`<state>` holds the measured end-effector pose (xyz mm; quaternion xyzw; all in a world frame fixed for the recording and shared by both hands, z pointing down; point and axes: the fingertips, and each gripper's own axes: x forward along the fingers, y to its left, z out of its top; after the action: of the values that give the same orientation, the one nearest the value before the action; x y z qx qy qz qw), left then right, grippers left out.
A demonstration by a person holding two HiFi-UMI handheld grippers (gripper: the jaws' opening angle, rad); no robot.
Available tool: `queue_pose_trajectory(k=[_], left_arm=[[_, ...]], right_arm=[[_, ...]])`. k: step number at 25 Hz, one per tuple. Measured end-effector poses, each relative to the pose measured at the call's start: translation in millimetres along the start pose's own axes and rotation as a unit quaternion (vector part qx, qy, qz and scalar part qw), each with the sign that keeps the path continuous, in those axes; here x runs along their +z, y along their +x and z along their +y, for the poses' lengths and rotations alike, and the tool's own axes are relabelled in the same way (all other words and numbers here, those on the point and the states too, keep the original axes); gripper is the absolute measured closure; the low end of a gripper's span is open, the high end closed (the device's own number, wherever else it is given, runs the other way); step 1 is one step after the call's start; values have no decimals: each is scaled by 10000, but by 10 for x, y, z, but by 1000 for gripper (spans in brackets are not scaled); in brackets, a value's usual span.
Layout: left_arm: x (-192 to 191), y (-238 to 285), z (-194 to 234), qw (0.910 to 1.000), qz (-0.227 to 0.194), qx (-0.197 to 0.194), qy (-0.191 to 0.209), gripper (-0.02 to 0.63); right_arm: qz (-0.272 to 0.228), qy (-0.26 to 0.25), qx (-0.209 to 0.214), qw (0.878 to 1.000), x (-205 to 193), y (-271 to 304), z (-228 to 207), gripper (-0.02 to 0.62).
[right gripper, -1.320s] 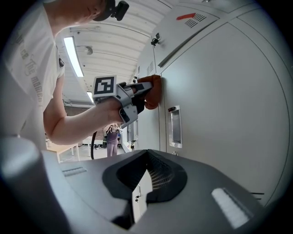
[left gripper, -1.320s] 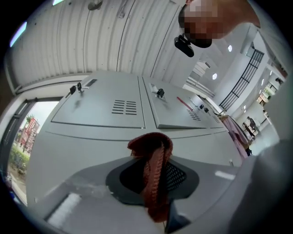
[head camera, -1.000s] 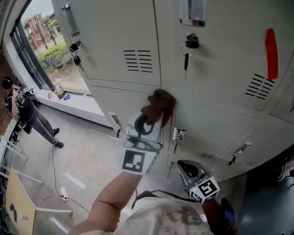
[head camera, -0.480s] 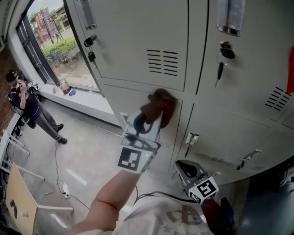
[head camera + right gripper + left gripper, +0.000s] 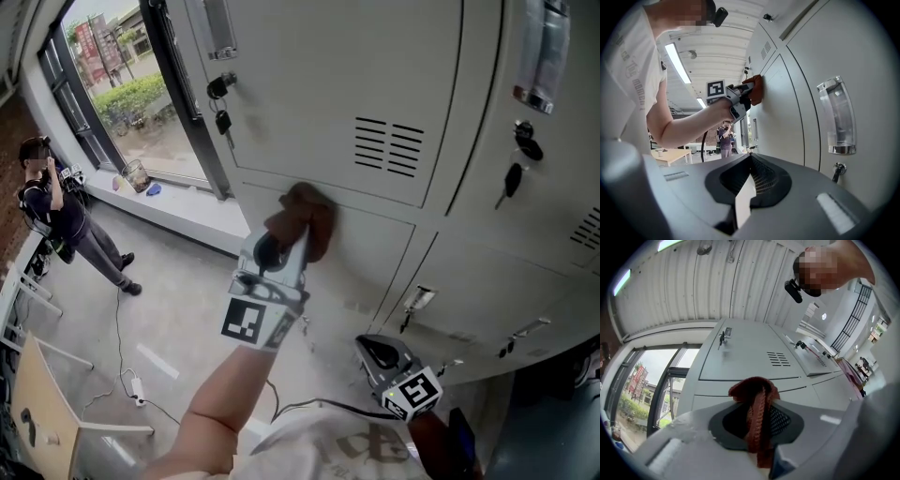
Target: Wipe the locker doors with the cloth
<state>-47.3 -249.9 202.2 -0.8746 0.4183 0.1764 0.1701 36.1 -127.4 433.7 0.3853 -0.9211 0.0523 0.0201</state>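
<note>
A brown knitted cloth (image 5: 298,220) is pressed against a grey locker door (image 5: 356,253), just under the seam below the vented upper door. My left gripper (image 5: 281,246) is shut on the cloth, and the cloth (image 5: 757,408) hangs bunched between its jaws in the left gripper view. My right gripper (image 5: 380,354) hangs low by my body, near the bottom lockers, shut with nothing in it. From the right gripper view the cloth (image 5: 754,89) and the left gripper (image 5: 740,101) show up the row of doors, beyond the right gripper (image 5: 750,157).
Keys hang from the locks (image 5: 223,120) (image 5: 513,178) of the upper doors. Latch handles (image 5: 417,300) stick out of the lower doors. A person (image 5: 56,211) stands at the left by the window. A cable (image 5: 122,356) and a wooden table (image 5: 37,403) are on the floor side.
The left gripper has slid the cloth leftward along the lockers, from the vertical seam between two columns onto the left column's lower door. The right gripper stayed low.
</note>
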Motion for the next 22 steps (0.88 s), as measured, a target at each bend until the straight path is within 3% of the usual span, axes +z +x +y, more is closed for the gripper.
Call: queue_pose_trajectory(k=[9,12,16,22], left_arm=[[37,-155,675,9992,-100,359,-144,525],[-16,-193,772,9994,-36,293,-171,526],[-32,-270,1004,9994,53,195,-296,526],[-12,-331,1236,9993,-25,375,-85,526]], right_arm=[[115,62,-51,9999,-44,252,115,588],[204,39,-184,9996,-71,291,177,588],[776,166,-243,9965,-122,510,349,588],[277,-216,22,9994,63,733,347,588]])
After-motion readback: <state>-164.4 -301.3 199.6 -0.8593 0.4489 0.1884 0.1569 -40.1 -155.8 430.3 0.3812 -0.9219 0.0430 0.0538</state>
